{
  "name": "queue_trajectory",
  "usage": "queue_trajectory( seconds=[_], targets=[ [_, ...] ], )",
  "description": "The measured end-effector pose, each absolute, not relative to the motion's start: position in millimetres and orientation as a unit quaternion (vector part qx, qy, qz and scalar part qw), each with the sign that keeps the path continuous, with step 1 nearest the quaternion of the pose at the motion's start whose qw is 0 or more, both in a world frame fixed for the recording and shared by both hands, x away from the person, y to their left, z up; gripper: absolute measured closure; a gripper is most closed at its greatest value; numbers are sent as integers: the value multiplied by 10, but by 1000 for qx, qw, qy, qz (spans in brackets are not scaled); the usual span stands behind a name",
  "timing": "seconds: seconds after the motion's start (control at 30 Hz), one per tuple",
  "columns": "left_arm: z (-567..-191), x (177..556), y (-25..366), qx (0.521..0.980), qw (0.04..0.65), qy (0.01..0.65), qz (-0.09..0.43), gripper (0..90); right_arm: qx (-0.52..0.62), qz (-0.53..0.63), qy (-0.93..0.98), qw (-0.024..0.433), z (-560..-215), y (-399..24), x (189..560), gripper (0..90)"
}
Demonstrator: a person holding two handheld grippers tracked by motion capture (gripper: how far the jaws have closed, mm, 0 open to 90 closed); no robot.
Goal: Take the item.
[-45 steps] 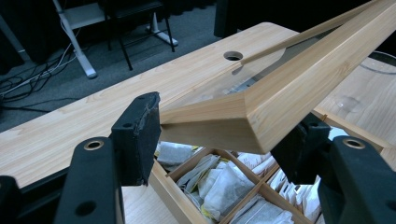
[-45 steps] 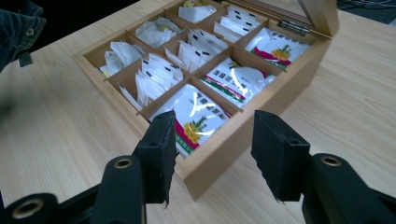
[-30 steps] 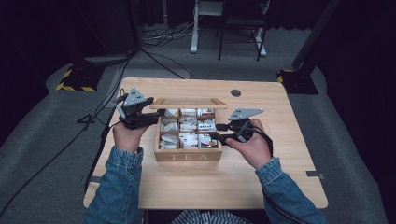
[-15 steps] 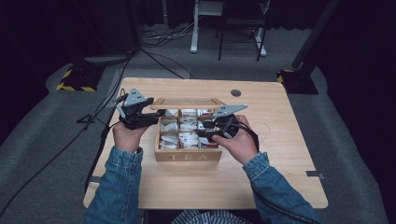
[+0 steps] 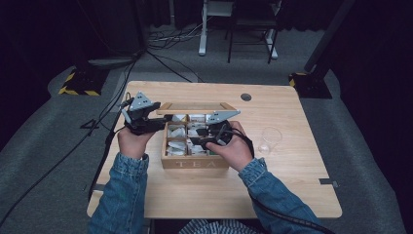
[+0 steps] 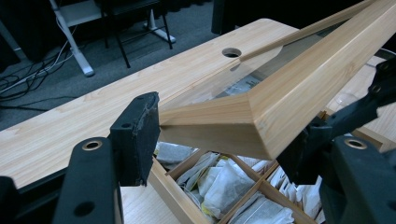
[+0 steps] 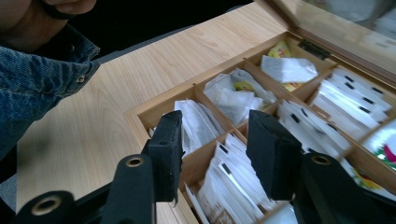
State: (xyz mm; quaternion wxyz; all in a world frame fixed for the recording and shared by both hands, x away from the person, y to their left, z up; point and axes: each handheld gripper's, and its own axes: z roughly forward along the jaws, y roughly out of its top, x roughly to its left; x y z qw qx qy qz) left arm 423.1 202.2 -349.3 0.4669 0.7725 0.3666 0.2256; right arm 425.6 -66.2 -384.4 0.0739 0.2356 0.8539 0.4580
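Observation:
A wooden tea box (image 5: 195,163) marked TEA stands mid-table with its glass-paned lid (image 5: 195,106) raised. My left gripper (image 5: 160,122) is shut on the lid's (image 6: 289,102) left front corner, and the wooden frame sits between the pads of that gripper (image 6: 219,135). White paper tea bags (image 6: 219,182) fill the compartments below. My right gripper (image 5: 197,141) hovers over the middle of the box, pointing left. In the right gripper view this gripper (image 7: 215,149) stands open just above a row of tea bags (image 7: 233,182), with nothing pinched between its pads.
A clear drinking glass (image 5: 269,139) stands on the table right of the box. A cable hole (image 5: 246,97) lies behind the box. Bare tabletop (image 5: 204,200) runs along the front. A denim sleeve (image 7: 37,70) is at the left of the right gripper view.
My right gripper has moved left from the box's right side to over its middle compartments. The left gripper and the raised lid have stayed put.

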Motion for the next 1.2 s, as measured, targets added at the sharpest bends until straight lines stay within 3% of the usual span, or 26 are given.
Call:
queue_trajectory(
  seconds=[0.73, 1.2],
  targets=[
    [-3492, 4236, 2025, 772, 468, 366, 225, 378, 199, 414, 886, 67, -4205, -159, 4326, 605],
    [-3493, 4236, 2026, 773, 468, 366, 224, 377, 164, 378, 905, 103, -4349, 11, 4359, 650]
  ],
)
